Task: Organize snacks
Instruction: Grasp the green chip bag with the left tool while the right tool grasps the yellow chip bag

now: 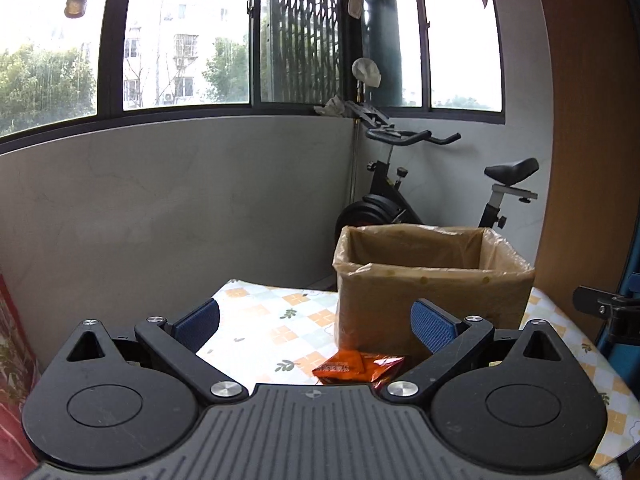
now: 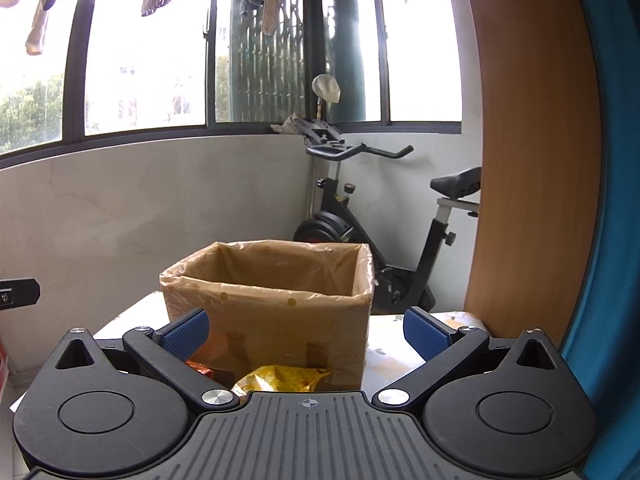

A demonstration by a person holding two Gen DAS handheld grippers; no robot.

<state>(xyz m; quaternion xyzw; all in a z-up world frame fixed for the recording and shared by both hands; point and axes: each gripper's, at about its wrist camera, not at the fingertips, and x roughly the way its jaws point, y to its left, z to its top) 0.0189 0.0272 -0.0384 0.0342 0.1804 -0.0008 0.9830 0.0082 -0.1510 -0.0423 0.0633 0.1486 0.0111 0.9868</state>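
Both grippers, left gripper [image 1: 315, 322] and right gripper [image 2: 306, 330], are hanging spread wide, holding nothing. Orange snack packet [image 1: 356, 366] and yellow snack bag [image 2: 282, 378] are lying against the lined cardboard box [image 2: 272, 300] on the checkered tablecloth [image 1: 260, 320]; exercise bike [image 1: 420, 184] is sitting behind.

both wrist cams look fwd, low over my table [image 1: 260, 320]; left sits left of the lined box [image 1: 432, 280], right faces it; both share box, bike [image 2: 384, 232].
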